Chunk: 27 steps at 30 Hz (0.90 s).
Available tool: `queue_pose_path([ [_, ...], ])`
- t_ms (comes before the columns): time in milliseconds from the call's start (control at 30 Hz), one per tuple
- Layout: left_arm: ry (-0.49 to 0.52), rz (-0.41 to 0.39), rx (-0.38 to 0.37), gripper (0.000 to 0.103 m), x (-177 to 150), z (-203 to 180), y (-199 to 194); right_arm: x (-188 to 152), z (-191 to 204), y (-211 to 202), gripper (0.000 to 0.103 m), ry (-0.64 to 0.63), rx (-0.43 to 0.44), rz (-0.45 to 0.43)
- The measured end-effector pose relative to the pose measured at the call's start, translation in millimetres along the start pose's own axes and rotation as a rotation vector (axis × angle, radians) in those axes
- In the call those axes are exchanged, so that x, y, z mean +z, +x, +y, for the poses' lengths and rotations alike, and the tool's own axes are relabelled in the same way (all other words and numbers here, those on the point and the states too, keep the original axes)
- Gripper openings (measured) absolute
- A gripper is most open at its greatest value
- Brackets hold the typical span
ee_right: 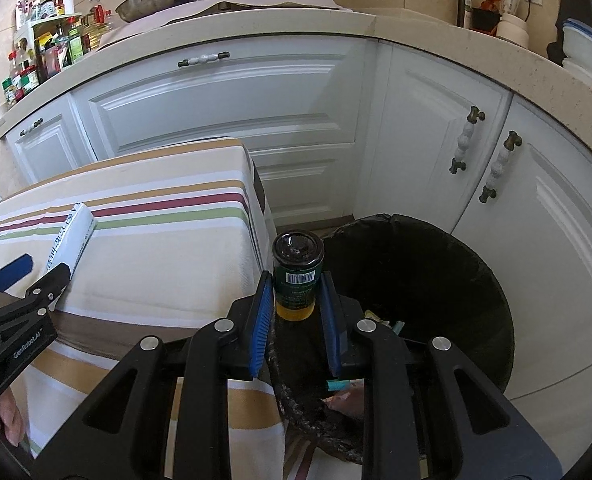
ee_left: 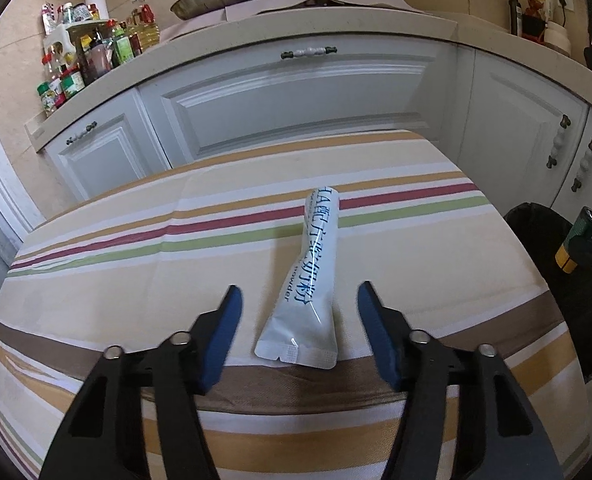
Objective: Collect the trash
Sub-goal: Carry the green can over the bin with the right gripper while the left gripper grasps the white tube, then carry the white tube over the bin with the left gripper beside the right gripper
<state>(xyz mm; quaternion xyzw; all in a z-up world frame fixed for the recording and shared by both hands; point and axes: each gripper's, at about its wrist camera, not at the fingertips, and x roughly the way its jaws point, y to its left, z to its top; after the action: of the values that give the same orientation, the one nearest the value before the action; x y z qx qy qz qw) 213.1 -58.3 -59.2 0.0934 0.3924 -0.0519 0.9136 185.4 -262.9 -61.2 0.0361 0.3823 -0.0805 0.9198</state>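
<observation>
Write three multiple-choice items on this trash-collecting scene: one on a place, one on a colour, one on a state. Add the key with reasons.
1. Where does the white sachet lie?
A. in the bin
B. on the striped tablecloth
C. on the counter

2. What colour are the pads of the claws?
A. blue
B. red
C. yellow

3. What is the state of the right claw?
A. open and empty
B. shut on the sachet
C. shut on the small green bottle

Key:
1 B, it lies flat on the cloth between the open left claw's fingers.
2 A, the pads are blue in both views.
3 C, both pads press the bottle's sides above the black bin.
</observation>
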Motion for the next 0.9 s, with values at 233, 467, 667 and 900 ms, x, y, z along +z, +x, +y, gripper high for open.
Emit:
queue_pose_path([
  [233,0.007,0.027,-0.017,0.029,-0.8,-1.1,4.4,-0.8,0.9,-1.5,0.023,-0.001,-0.002,-0.003],
  [467,0.020,0.023,-0.016,0.023,-1.6,-2.7,2.9,-1.4,1.0,-3.7,0.023,-0.001,-0.002,-0.005],
  [667,0.015,0.016,-0.009,0.021,-3.5,-2.3,-0.4,-2.6,-0.2,-10.7,0.023,0.000,-0.006,-0.013],
  [900,0.013,0.009,-0.007,0.021,-7.9,-3.5,-8.3,-5.0,-1.2,-20.5,0.023,0.005,-0.010,-0.023],
])
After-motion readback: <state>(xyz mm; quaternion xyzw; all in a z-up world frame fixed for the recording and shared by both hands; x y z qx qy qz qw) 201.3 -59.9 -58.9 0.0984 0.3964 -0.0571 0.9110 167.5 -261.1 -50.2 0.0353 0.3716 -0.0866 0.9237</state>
